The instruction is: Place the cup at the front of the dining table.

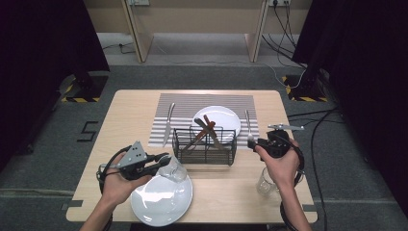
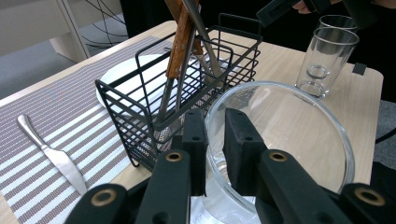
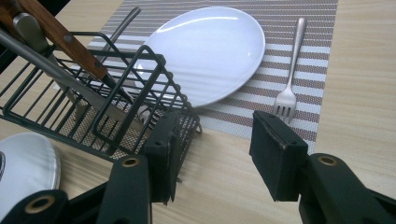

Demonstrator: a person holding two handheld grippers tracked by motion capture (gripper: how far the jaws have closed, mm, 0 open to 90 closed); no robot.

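The worktop [image 1: 231, 192] carries a striped placemat [image 1: 183, 103] with a far plate [image 1: 226, 115], and in front of it a black wire basket [image 1: 204, 144] of cutlery. At the near left lies a second plate [image 1: 154, 207]. Over it the left tongs [image 2: 215, 140] are clamped on the rim of a glass bowl [image 2: 299, 135], which hangs tilted just above that plate. The right tongs [image 3: 212, 151] stand apart, empty, near the fork [image 3: 290, 84], whose long axis runs near to far just beyond them; the right hand is nearer.
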